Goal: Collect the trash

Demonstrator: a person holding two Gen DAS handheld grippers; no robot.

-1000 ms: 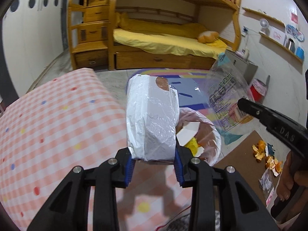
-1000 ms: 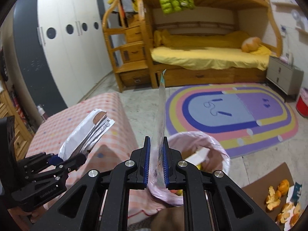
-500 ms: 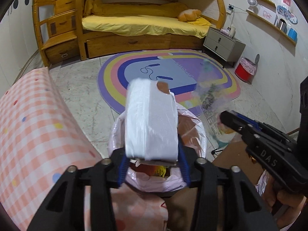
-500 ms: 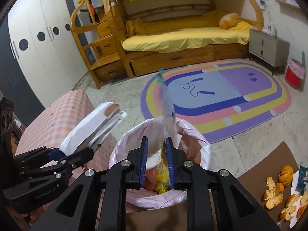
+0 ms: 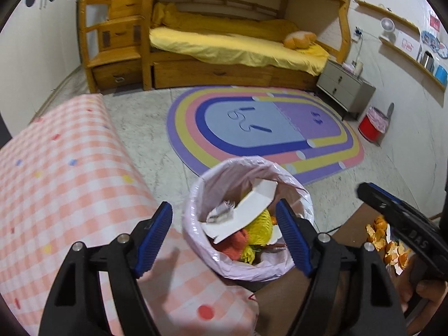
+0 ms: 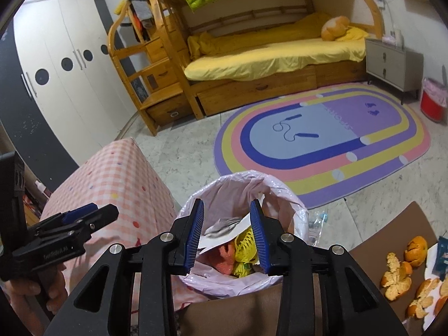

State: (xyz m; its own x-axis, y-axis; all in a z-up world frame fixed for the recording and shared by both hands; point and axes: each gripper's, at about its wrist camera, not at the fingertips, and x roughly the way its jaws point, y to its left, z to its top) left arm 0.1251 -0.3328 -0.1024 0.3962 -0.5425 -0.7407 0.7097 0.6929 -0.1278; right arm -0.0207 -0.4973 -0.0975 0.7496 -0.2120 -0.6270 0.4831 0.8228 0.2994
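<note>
Bin: the pink-lined trash bin (image 5: 246, 218) sat on the floor between the checkered table (image 5: 70, 182) and the brown mat (image 6: 392, 240), already pretty loaded.
Stuff inside: a white folded carton (image 5: 246, 212) leaned on top, with a crumpled wrapper (image 5: 219, 214), yellow netting (image 6: 246, 245) and something orangey-red (image 6: 224, 253) under it.
Left gripper: the left gripper (image 5: 224, 236) hung right over the bin, jaws spread wide and holding nothing.
Right gripper: the right gripper (image 6: 227, 235) was also over the bin mouth, jaws apart, empty too.
Done so far: going by the full bin and two empty grippers, I'd say a good chunk of the trash was in.
Still left: orange peels (image 6: 406, 277) were scattered on the mat well to the right of the bin, next to what looked like a bit of packaging (image 6: 442, 254) at the frame edge.
Stray bit: a clear plastic scrap (image 6: 317, 222) lay on the floor just beside the bin, looked like it missed.
Guess: roughly past halfway, peels and that scrap were the obvious leftovers.
Red bin by the nightstand: too far off to tell anything about it (image 5: 373, 124).
</note>
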